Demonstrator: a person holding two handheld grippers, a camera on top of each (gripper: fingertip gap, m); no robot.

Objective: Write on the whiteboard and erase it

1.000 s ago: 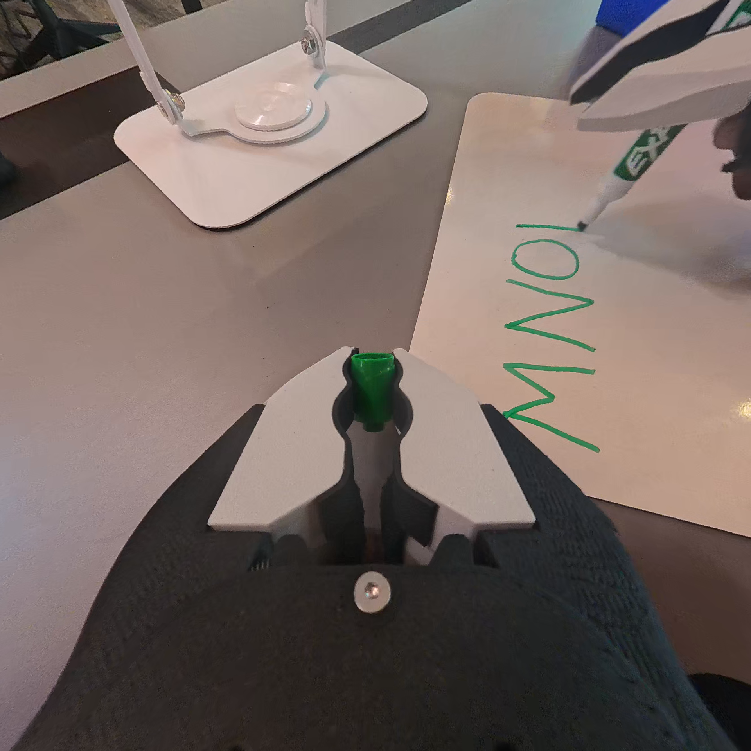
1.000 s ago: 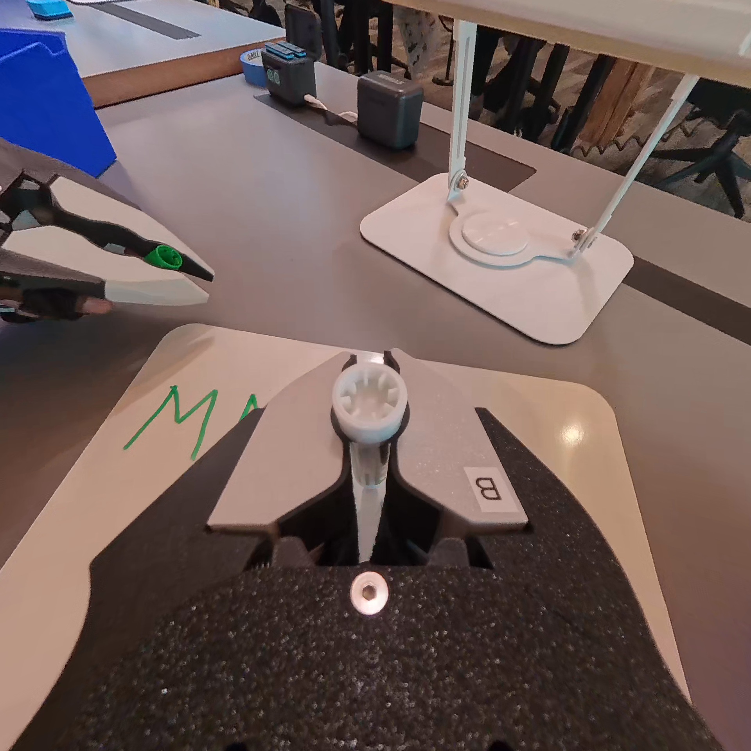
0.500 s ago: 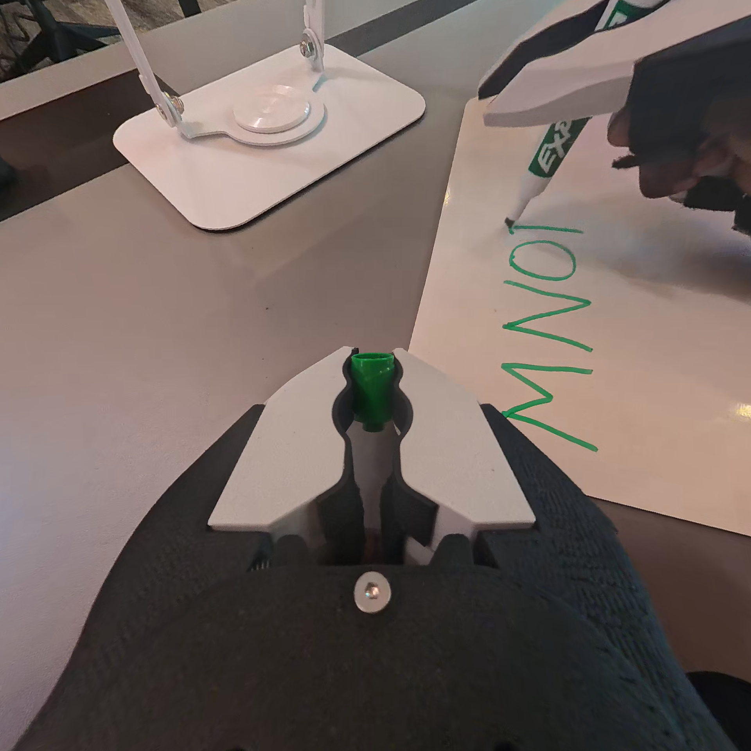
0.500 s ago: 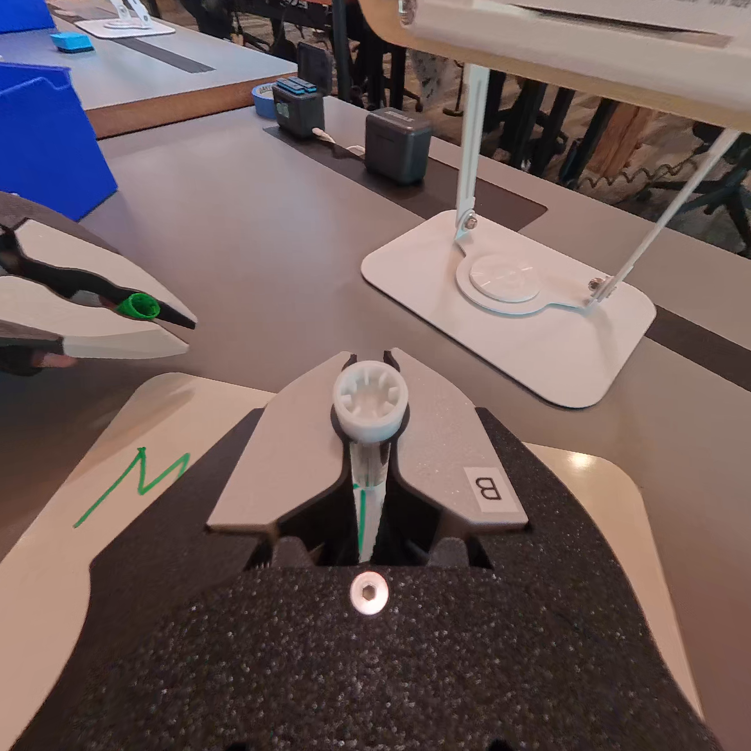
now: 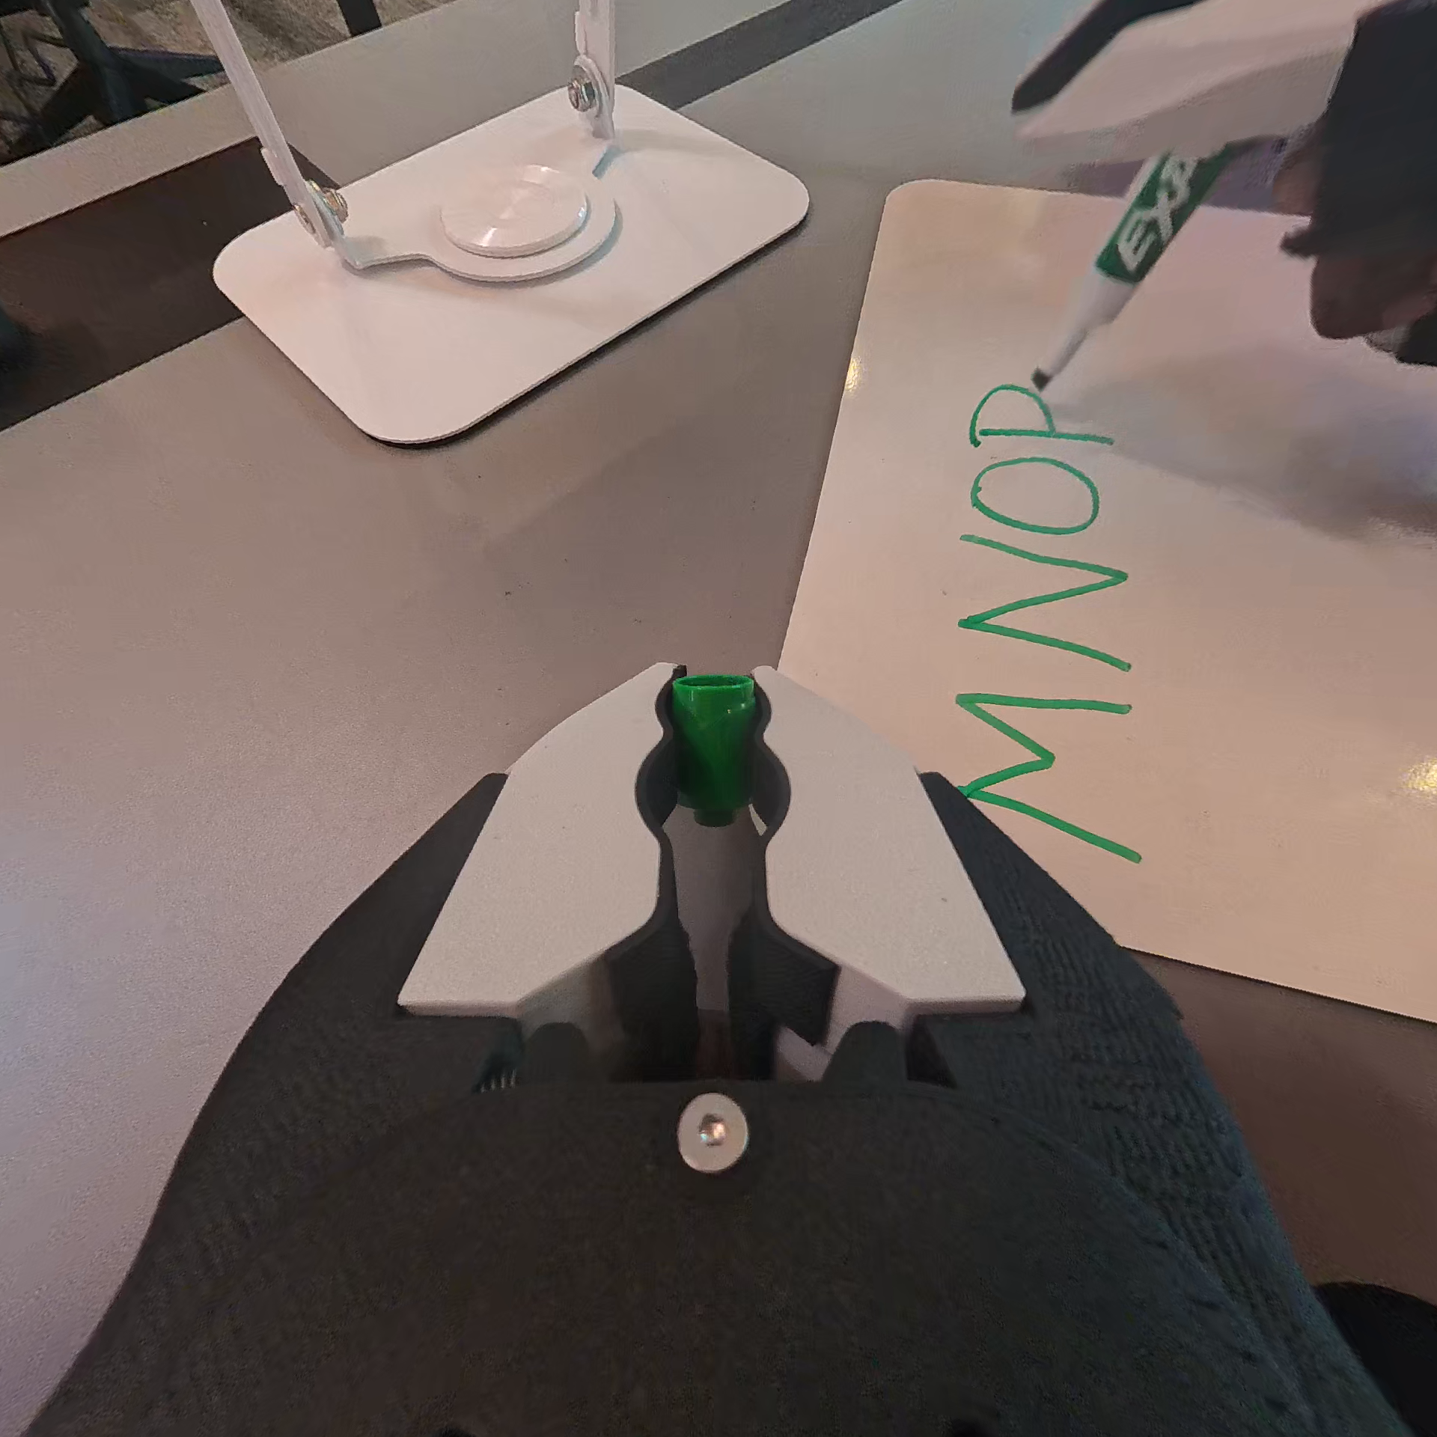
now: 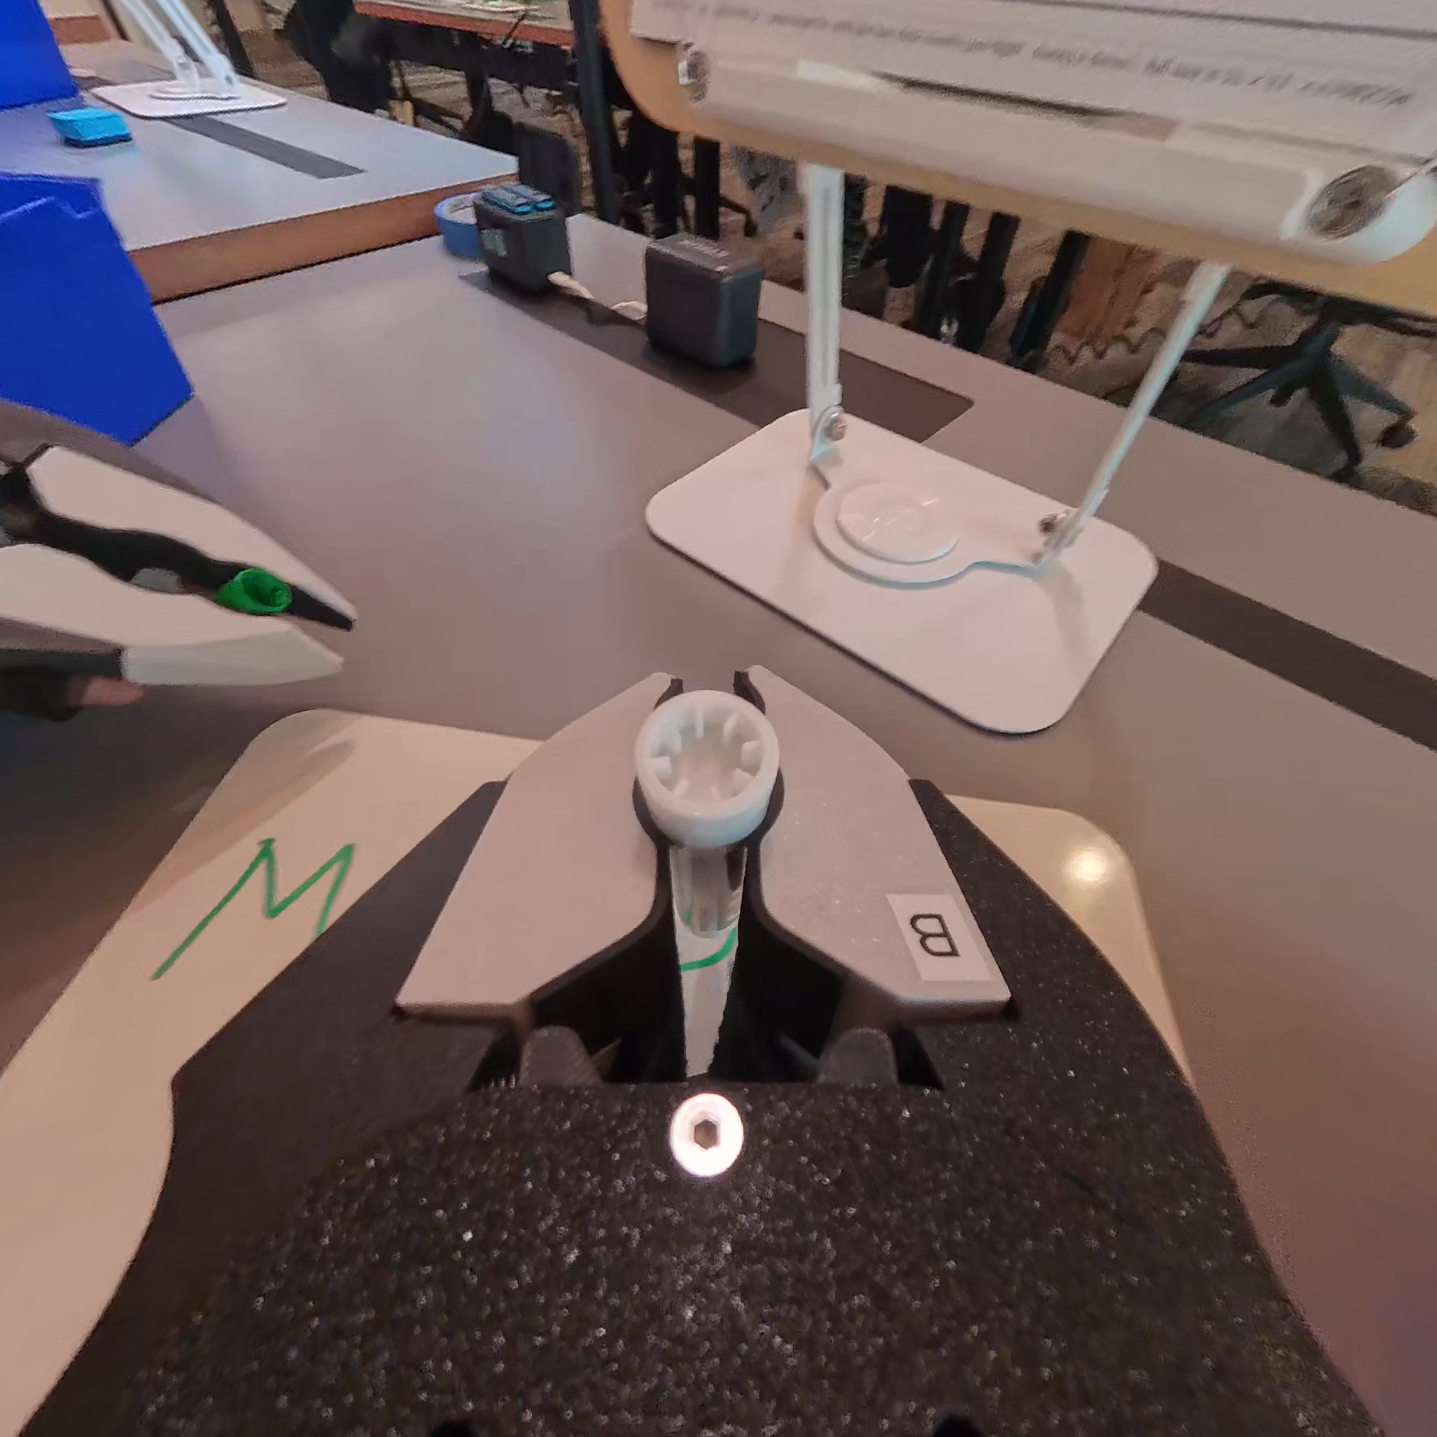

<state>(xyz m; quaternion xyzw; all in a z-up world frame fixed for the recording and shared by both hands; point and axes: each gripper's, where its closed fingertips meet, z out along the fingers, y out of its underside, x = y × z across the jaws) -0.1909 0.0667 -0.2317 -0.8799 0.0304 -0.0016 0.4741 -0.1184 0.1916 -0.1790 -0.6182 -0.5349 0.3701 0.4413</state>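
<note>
While your right tongs (image 6: 711, 684) clamp the green marker (image 5: 1120, 256), its tip touching the whiteboard (image 5: 1244, 700) at the upper right of the left wrist frame beside green lettering (image 5: 1042, 606), your left tongs (image 5: 711, 673) pinch the green cap (image 5: 711, 742) above the counter (image 5: 311, 622).

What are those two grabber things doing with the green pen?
A person is holding a grabber in each hand. The right gripper pinches a green marker, its tip touching the whiteboard, next to green letters already written. The left gripper holds the marker's green cap beside the board. Nothing is erased yet.
</note>
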